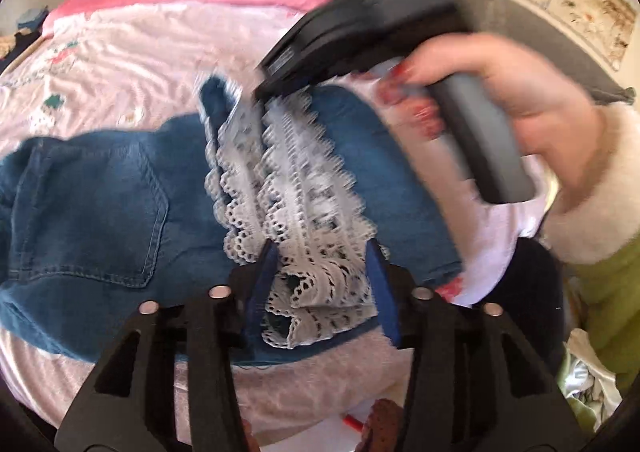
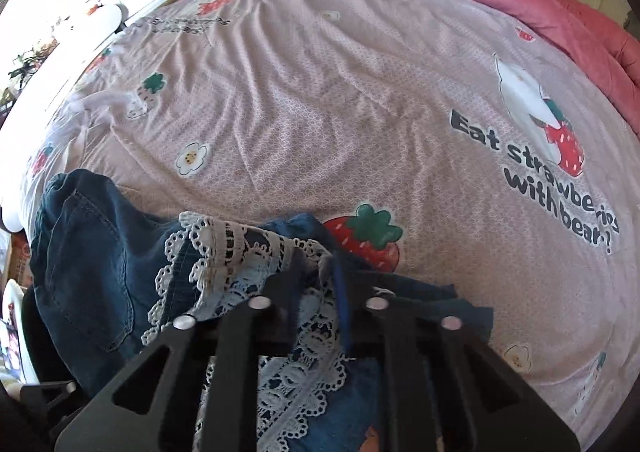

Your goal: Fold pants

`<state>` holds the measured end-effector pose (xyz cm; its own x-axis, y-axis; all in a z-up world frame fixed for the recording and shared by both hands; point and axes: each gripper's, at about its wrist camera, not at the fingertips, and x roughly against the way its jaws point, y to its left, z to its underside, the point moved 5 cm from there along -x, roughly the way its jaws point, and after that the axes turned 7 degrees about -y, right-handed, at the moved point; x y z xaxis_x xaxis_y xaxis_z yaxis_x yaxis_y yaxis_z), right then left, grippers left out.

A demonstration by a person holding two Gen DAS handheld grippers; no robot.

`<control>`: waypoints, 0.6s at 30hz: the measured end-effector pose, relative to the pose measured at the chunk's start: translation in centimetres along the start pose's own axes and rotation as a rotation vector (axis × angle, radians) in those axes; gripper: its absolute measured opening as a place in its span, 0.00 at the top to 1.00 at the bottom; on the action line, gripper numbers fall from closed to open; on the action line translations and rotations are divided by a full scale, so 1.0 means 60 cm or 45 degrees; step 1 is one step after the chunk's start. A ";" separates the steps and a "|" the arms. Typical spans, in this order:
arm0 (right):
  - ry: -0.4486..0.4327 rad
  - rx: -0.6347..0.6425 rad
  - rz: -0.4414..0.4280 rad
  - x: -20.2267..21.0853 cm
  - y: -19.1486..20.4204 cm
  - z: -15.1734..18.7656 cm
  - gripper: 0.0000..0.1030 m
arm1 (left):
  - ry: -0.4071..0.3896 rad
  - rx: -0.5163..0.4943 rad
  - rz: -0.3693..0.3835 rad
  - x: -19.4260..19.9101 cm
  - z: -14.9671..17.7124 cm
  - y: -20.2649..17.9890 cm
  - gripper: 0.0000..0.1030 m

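Pants (image 1: 92,203) lace hem sits between both grippers' fingers (image 1: 378,272), spread.

Your left gripper (image 1: 322,272) straddles the lace hem (image 1: 304,211) with jaws apart, while your right gripper (image 2: 318,268) pinches that hem beside it.
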<state>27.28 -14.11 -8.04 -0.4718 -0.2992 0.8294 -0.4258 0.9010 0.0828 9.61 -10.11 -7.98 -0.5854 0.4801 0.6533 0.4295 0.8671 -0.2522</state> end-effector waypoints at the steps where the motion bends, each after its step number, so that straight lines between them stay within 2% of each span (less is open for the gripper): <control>1: -0.024 -0.014 -0.019 0.009 -0.002 0.000 0.95 | 0.008 0.010 -0.003 -0.004 0.003 0.004 0.71; 5: -0.104 -0.046 -0.059 0.048 -0.013 0.004 0.97 | -0.003 0.009 -0.005 0.000 0.004 0.004 0.81; 10: -0.177 -0.055 -0.109 0.092 -0.012 -0.001 0.97 | -0.032 -0.004 0.023 0.023 0.005 -0.011 0.85; 12: -0.192 -0.068 -0.135 0.104 -0.009 -0.006 0.97 | -0.044 -0.014 0.037 0.033 0.006 -0.019 0.90; 18: -0.229 -0.020 -0.195 0.121 0.034 -0.031 0.99 | -0.058 -0.005 0.039 0.050 0.012 -0.020 0.91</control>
<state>24.46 -13.88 -0.84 -0.5332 -0.4828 0.6947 -0.4916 0.8451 0.2100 6.87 -9.63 -6.24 -0.6025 0.5119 0.6124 0.4501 0.8515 -0.2690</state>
